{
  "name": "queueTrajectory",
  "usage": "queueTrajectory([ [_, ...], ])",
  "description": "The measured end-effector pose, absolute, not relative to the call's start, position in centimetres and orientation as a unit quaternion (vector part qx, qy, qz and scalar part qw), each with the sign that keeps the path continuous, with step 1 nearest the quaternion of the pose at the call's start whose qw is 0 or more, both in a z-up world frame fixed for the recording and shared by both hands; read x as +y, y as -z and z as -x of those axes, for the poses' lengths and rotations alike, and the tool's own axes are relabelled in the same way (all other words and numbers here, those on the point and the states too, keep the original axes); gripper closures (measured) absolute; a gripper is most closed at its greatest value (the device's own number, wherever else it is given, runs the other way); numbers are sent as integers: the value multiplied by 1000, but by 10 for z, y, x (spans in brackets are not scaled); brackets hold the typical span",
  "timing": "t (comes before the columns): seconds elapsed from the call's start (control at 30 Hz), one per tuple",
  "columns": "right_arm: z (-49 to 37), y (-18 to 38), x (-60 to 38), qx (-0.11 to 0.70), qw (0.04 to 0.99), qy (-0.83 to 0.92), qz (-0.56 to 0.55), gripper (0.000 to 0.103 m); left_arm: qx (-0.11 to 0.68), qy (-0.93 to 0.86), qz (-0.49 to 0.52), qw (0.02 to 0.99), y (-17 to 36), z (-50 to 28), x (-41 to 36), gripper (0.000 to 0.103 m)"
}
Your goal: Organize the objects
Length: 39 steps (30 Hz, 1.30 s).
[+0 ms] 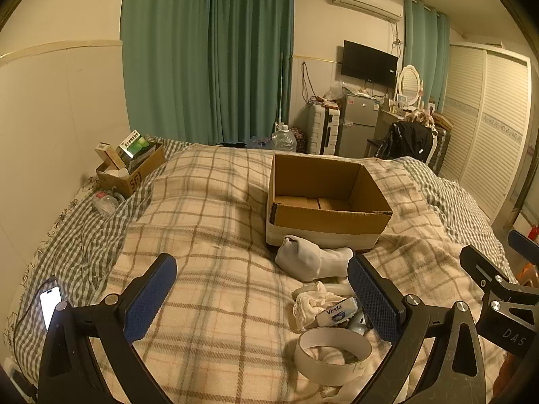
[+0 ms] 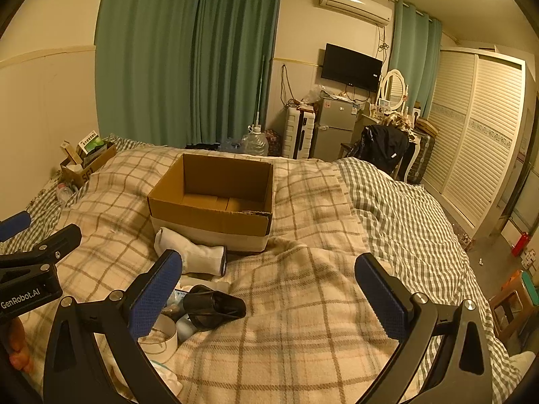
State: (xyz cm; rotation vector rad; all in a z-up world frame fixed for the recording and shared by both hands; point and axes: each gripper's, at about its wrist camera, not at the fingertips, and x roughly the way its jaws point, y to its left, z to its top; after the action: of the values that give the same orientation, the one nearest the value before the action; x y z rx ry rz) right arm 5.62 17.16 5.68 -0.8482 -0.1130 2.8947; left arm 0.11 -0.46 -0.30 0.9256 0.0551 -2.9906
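Sock (image 1: 315, 262) beyond spread left claw (image 1: 262, 289) (apart).

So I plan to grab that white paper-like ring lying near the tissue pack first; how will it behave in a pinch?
The white paper-like ring looks thin-walled and hollow, so it will probably flatten when squeezed. It seems light and likely lifts easily. Lying flat on the soft checked blanket, it probably won't roll.

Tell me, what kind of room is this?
A lived-in bedroom, most likely in a small flat: a bed under a plaid blanket, a vanity mirror beside louvered wardrobe doors, and a wall-mounted TV.
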Motion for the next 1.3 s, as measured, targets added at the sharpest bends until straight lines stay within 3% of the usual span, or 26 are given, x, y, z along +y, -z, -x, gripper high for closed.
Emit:
queueTrajectory([
  [1.3, -58, -55, 170, -40, 63, -956, 283, 1, 12, 952, -305, -4, 7, -4, -1, 0],
])
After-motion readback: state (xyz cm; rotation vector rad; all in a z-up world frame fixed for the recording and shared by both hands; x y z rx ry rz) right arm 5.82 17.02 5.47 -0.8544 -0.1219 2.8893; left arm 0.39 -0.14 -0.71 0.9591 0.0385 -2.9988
